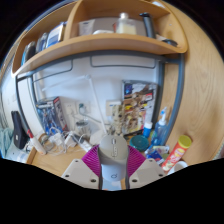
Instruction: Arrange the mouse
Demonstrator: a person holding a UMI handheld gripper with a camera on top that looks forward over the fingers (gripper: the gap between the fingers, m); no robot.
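Observation:
A white computer mouse (113, 155) sits between my gripper's two fingers, and both pink pads press on its sides. My gripper (113, 163) is shut on the mouse and holds it up above a wooden desk (50, 163). The mouse points away from me, its scroll wheel toward the far wall. The left pad (92, 160) and the right pad (135, 160) flank it closely.
A wooden shelf (95, 47) with books and boxes runs above the desk. Cables, bottles and small boxes (140, 105) crowd the back of the desk. An orange-capped tube (178, 150) lies at the right. A dark object (20, 132) stands at the left.

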